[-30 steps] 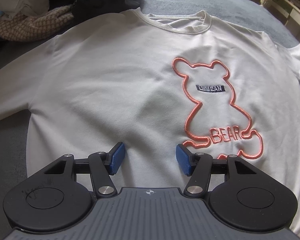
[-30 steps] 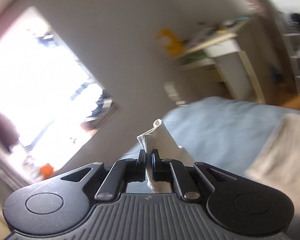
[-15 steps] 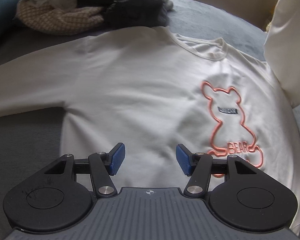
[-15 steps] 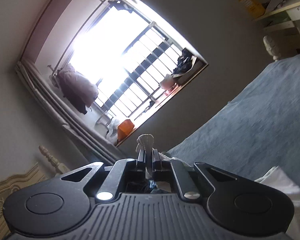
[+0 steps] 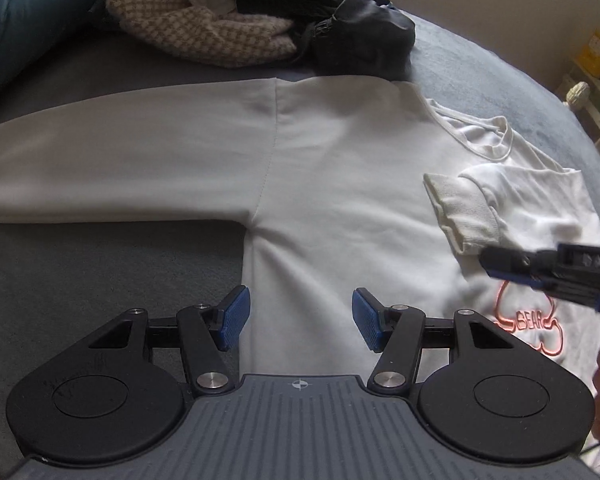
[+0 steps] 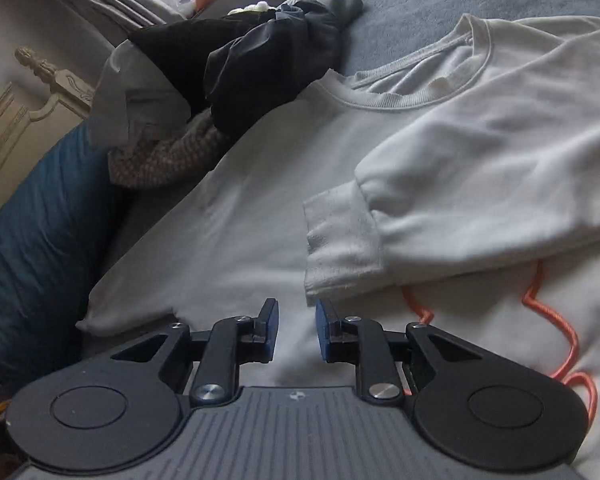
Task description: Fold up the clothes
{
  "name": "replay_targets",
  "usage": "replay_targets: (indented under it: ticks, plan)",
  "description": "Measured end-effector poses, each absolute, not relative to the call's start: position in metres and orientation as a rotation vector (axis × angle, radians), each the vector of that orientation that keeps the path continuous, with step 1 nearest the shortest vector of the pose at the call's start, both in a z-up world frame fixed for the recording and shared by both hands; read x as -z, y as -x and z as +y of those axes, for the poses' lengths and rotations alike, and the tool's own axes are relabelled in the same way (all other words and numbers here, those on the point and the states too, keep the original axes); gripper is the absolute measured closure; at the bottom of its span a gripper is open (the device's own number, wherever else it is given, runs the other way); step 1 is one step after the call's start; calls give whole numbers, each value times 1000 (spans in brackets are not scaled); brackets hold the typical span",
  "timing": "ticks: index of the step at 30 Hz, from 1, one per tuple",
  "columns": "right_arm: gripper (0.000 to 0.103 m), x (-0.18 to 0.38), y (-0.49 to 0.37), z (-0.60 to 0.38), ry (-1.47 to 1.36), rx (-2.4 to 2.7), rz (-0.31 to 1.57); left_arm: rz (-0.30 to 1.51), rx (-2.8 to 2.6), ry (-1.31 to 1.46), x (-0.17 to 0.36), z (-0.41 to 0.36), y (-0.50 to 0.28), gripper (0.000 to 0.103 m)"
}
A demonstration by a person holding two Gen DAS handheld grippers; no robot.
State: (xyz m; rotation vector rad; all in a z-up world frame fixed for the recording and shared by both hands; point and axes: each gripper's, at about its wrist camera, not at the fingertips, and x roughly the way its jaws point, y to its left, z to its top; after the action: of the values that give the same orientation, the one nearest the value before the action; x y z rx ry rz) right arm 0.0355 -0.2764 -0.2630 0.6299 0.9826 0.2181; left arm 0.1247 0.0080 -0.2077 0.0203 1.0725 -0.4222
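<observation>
The white sweatshirt point(image 5: 340, 200) lay flat across the grey bed point(image 5: 100, 272), filling mid-frame. One sleeve point(image 6: 480, 184) was already folded over the chest, cuff near the bear print; the other sleeve point(image 5: 120, 168), stretching to the left edge, was not. The left gripper point(image 5: 298, 318) hovered spread and empty. The right gripper point(image 6: 296, 330), jaws just parted, held nothing, the cuff lying just beyond it.

White sweatshirt point(image 5: 340, 184) flat on bed point(image 5: 100, 280), sleeve cuff point(image 5: 460, 212) folded across, left gripper point(image 5: 298, 320) open above.
</observation>
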Motion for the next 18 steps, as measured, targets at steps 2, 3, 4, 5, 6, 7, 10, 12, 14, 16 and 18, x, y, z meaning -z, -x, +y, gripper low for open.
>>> replay_targets:
  ticks: [2, 3, 4, 5, 6, 7, 10, 12, 14, 16, 18]
  plan:
    - [71, 258, -25, -285, -636, -195, 975, 1072, 430, -3, 208, 5, -128, 46]
    - [70, 255, -21, -295, -643, -174, 969, 1071, 437, 7, 208, 1, -129, 46]
    - [70, 253, -20, -304, -651, -150, 962, 1066, 446, 14, 208, -3, -130, 46]
    - [70, 251, -19, -316, -662, -121, 954, 1062, 458, 18, 209, -8, -131, 46]
    - [70, 249, -16, -329, -671, -83, 948, 1057, 473, 21, 208, -15, -131, 46]
    - [70, 248, -12, -341, -675, -32, 943, 1054, 487, 24, 208, -21, -132, 46]
    - [69, 249, -1, -378, -684, 133, 947, 1049, 526, 37, 208, -43, -133, 46]
    - [69, 255, 12, -402, -725, 225, 957, 1053, 553, 48, 210, -58, -133, 46]
    - [69, 262, 25, -420, -786, 281, 962, 1059, 580, 41, 212, -75, -133, 46]
    - [69, 269, 35, -432, -829, 317, 973, 1072, 604, 21, 215, -91, -133, 46]
    - [69, 274, 43, -437, -839, 329, 989, 1090, 620, -7, 220, -107, -133, 47]
